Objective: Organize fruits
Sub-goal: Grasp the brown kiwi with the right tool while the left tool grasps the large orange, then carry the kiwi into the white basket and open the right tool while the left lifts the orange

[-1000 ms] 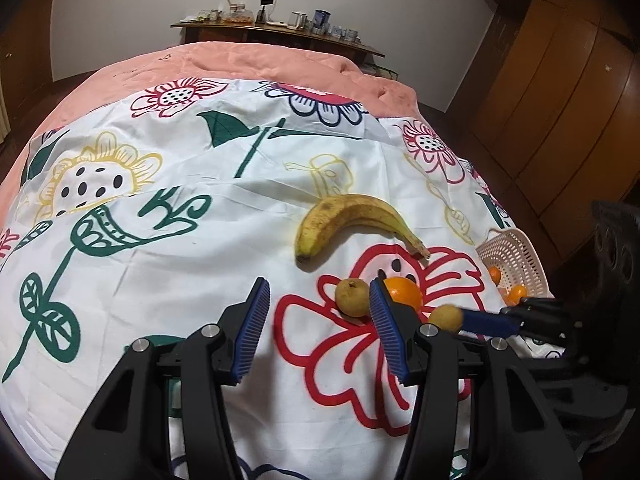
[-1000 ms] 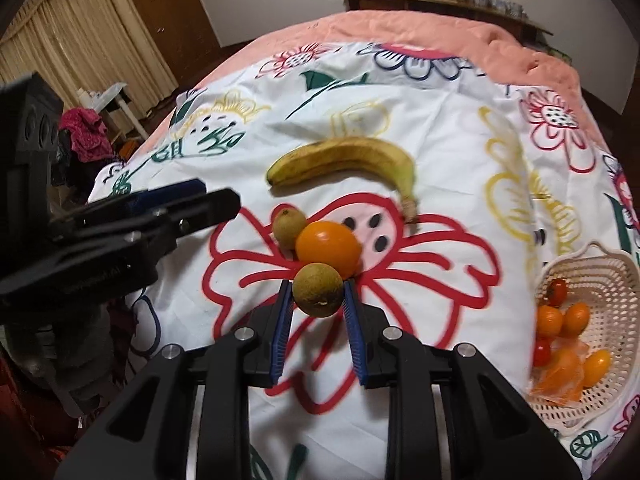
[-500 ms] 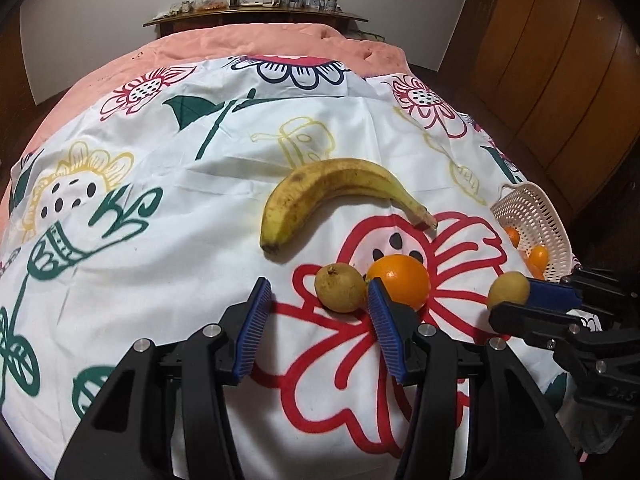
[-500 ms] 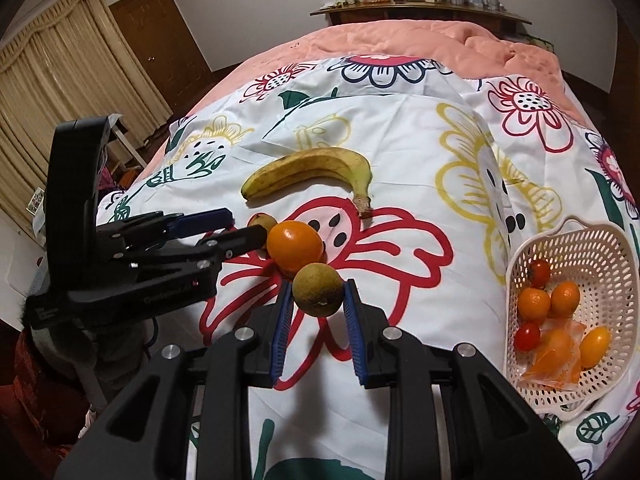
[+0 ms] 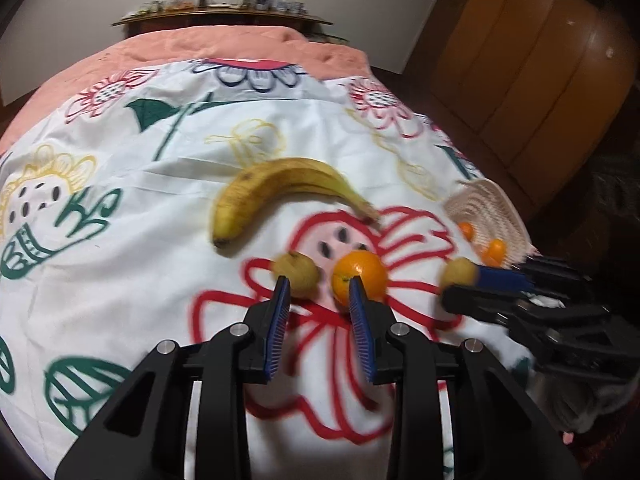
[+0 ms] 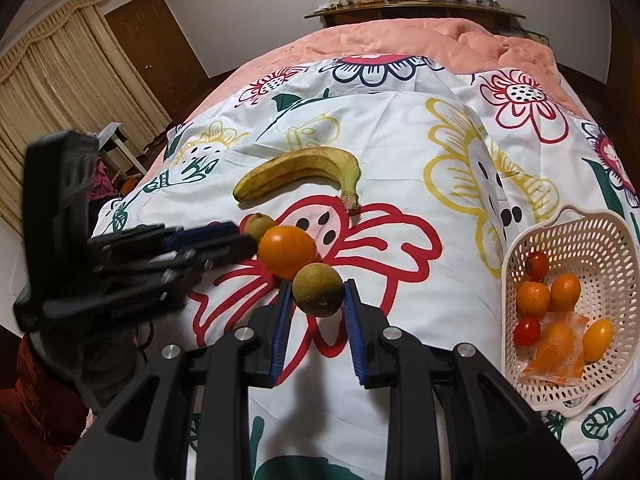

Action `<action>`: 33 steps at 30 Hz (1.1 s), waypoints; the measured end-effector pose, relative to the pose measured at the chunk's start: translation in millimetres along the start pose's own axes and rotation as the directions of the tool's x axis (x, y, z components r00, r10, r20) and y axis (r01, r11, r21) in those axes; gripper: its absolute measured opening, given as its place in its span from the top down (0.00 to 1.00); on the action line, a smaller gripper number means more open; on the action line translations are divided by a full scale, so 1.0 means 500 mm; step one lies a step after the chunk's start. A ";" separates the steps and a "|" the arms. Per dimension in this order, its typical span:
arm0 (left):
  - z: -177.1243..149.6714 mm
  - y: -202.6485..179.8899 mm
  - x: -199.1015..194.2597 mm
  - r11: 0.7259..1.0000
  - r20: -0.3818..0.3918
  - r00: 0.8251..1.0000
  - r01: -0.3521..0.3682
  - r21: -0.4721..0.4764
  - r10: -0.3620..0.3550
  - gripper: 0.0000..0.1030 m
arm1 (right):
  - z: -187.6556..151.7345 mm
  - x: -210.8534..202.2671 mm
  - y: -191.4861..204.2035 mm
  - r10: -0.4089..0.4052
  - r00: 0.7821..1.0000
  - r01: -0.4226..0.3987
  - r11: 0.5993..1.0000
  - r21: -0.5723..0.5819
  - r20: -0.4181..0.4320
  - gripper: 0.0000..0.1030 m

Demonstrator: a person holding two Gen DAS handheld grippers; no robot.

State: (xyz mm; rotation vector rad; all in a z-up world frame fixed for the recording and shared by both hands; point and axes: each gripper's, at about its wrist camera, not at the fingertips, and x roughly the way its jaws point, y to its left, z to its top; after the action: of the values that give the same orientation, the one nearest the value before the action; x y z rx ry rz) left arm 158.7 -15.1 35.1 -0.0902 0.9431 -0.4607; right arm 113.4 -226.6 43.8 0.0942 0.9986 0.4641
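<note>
The right gripper [image 6: 316,300] stays clamped on the brown-green fruit [image 6: 317,289] and now carries it clear of the sheet [image 6: 400,128], with the basket [image 6: 520,384] at 3 o'clock. The left gripper [image 5: 318,296] has narrowed its gap since 0.5 s ago, yet holds nothing; its pads [image 5: 280,320] reach toward the small yellow fruit [image 5: 298,274] and the orange [image 5: 360,270]. The banana [image 5: 280,184] lies at 12 o'clock. Judging by this, 1 fruit heads basketward and 3 remain.
</note>
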 end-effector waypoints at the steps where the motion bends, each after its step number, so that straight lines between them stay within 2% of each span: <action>1: -0.004 -0.010 -0.002 1.000 -0.002 1.000 0.006 0.012 -0.006 0.70 | 0.000 0.000 -0.001 0.000 1.000 0.000 1.000 0.002 0.001 0.75; 7: -0.019 -0.038 -0.009 1.000 -0.006 1.000 0.013 0.026 -0.013 0.70 | -0.003 -0.013 -0.011 -0.001 1.000 0.000 1.000 0.014 0.019 0.75; 14: -0.012 -0.030 0.009 0.999 -0.020 0.999 -0.043 -0.029 0.043 0.68 | -0.007 -0.019 -0.023 0.008 0.999 -0.009 0.999 0.033 0.032 0.75; 18: -0.006 -0.042 0.024 0.996 -0.020 0.996 -0.085 -0.033 0.084 0.53 | -0.010 -0.022 -0.033 0.019 0.999 -0.020 0.999 0.044 0.042 0.75; 21: 0.000 -0.049 0.039 0.993 -0.030 0.993 -0.115 -0.031 0.115 0.52 | -0.014 -0.029 -0.044 0.025 0.998 -0.028 0.998 0.057 0.052 0.75; 27: 0.012 -0.074 0.051 0.983 -0.025 0.983 -0.183 0.007 0.183 0.52 | -0.024 -0.057 -0.077 0.031 0.995 -0.040 0.995 0.095 0.092 0.75; 29: 0.011 -0.080 0.054 0.978 -0.019 0.978 -0.206 0.026 0.206 0.54 | -0.027 -0.072 -0.093 0.028 0.993 -0.041 0.993 0.113 0.115 0.75; 30: 0.010 -0.083 0.054 0.974 -0.014 0.975 -0.222 0.035 0.223 0.59 | -0.029 -0.079 -0.100 0.026 0.992 -0.041 0.992 0.121 0.125 0.75; 33: 0.008 -0.085 0.049 0.971 -0.007 0.972 -0.236 0.032 0.237 0.60 | -0.037 -0.107 -0.133 0.008 0.987 -0.033 0.987 0.154 0.159 0.75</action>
State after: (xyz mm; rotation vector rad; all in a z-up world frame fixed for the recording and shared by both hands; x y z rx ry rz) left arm 159.6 -63.9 30.2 0.0532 0.9438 -0.2551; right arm 95.8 -310.9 56.7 0.2786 0.8776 0.3905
